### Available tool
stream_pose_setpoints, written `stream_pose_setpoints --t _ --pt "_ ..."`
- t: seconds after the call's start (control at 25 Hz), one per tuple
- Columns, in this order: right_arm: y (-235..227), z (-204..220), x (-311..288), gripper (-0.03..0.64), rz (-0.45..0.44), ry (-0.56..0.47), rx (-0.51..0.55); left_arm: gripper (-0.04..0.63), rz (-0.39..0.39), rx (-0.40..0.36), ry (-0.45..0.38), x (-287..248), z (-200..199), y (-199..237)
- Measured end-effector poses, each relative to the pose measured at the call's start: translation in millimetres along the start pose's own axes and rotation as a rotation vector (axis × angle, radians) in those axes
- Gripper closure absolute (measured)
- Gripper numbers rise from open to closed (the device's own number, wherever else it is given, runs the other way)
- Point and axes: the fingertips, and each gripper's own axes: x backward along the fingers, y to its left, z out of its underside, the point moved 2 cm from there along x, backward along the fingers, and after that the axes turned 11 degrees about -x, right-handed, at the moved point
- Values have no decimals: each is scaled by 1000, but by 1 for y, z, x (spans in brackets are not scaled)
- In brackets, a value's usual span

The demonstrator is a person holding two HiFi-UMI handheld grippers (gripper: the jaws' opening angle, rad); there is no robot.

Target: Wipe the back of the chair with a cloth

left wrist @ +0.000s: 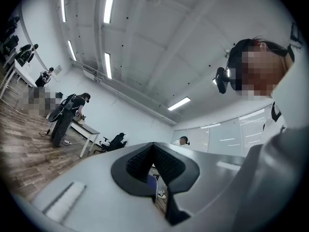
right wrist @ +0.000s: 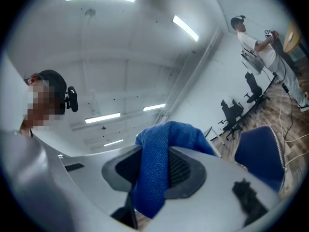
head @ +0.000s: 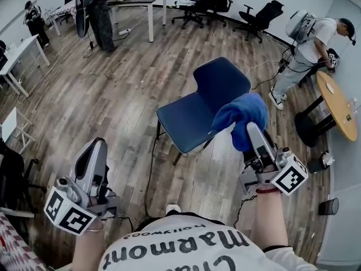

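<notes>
Two grippers out, and this is the approach step: wiping isn't begun yet. The right gripper point(head: 252, 133) is hanging over the chair point(head: 189, 117), its fingers point(right wrist: 182, 170) clenching the blue cloth point(head: 240, 113). The cloth is bunching up by the seat's right side, prob. not touching the chair back point(head: 221, 81). The left gripper point(head: 97, 148) is idling low at left, fingers point(left wrist: 137, 164) pressed together w/ nothing between. Next move is calling for reaching fwd and pressing the cloth flat on the back. A dark bin point(head: 328, 206) is sitting on the floor at right, contents not showing.

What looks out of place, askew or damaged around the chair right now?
Nothing stands out. The blue chair stands upright and looks intact, and the blue cloth is bunched in the right hand-held gripper, ready for wiping.
</notes>
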Motion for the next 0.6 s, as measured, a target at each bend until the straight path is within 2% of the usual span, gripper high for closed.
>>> stream_pose_setpoints --t 0.16,0.36,0.6 --pt "-19 -8 -13 488 17 -4 -11 588 10 -28 36 -18 5 -6" --pt "-29 6 -26 488 52 66 38 588 49 -44 55 -31 7 -5" --pt "-47 31 -34 488 90 115 77 587 14 -22 32 -46 20 22"
